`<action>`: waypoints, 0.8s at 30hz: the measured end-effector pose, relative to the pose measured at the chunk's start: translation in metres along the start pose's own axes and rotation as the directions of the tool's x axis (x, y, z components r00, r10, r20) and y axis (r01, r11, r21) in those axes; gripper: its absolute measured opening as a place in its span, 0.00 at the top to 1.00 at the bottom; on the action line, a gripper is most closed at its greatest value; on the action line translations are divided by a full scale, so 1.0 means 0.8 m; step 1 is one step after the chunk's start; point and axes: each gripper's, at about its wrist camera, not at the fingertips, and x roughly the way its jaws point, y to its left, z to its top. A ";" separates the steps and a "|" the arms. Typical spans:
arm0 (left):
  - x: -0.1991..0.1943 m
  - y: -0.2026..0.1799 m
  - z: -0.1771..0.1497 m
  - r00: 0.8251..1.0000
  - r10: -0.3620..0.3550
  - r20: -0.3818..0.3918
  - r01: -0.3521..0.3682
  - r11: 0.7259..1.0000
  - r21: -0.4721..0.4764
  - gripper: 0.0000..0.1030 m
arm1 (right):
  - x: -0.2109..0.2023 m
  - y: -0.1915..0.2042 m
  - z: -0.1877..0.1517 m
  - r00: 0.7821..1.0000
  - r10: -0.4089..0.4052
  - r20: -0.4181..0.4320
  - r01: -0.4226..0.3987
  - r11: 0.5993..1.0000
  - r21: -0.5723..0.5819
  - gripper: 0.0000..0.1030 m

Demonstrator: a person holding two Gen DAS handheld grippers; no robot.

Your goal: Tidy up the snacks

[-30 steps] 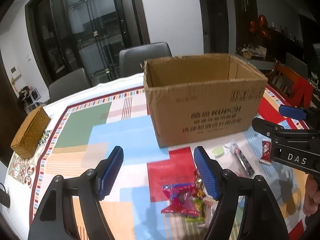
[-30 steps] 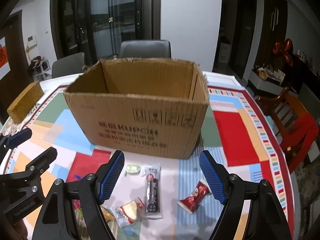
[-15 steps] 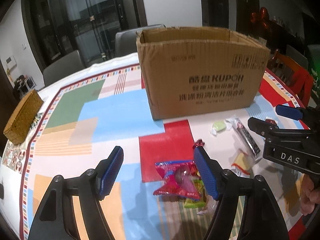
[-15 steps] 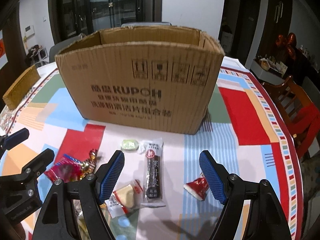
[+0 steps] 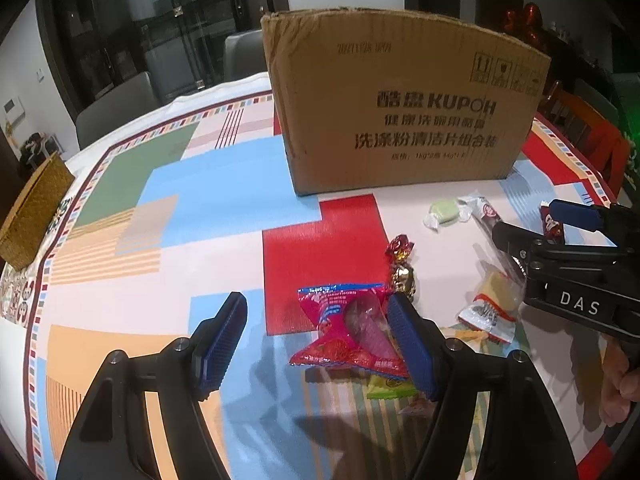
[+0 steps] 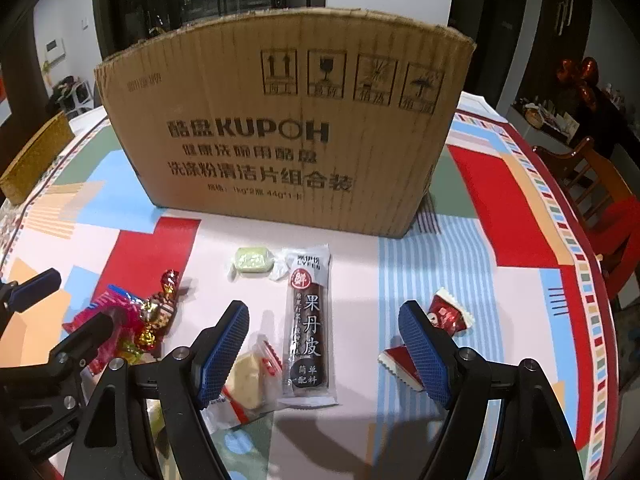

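An open cardboard box (image 5: 404, 120) (image 6: 288, 128) stands on the patterned tablecloth. Snacks lie in front of it: a pink packet (image 5: 348, 332), a gold and red candy (image 5: 402, 268) (image 6: 158, 308), a green candy (image 5: 444, 212) (image 6: 252, 260), a dark bar (image 6: 308, 324), a pale yellow packet (image 5: 494, 300) (image 6: 250, 380) and a red packet (image 6: 446, 316). My left gripper (image 5: 318, 344) is open, low over the table, its right finger at the pink packet's edge. My right gripper (image 6: 322, 354) is open, straddling the dark bar's near end.
A woven basket (image 5: 34, 216) (image 6: 36, 156) sits at the table's left edge. Grey chairs (image 5: 116, 108) stand behind the table, and a wooden chair with red cloth (image 6: 604, 196) stands at the right. The right gripper's body (image 5: 580, 268) lies to the right in the left wrist view.
Both grippers have come down and forward toward the snacks. The box now fills more of both views and its inside no longer shows. Both stay open.
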 end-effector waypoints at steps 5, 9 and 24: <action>0.010 0.001 -0.005 1.000 -0.012 -0.023 0.012 1.000 -0.004 0.30 | 0.010 0.001 -0.003 1.000 0.001 -0.020 -0.001 1.000 0.002 0.24; 0.018 0.000 -0.009 0.999 -0.015 -0.041 0.015 1.000 -0.007 0.32 | 0.014 0.002 -0.003 1.000 -0.002 -0.028 0.002 1.000 0.002 0.24; 0.021 0.000 -0.011 0.998 -0.045 -0.041 0.045 0.999 -0.015 0.51 | 0.029 0.001 -0.004 0.996 0.038 -0.076 -0.037 0.999 0.013 0.77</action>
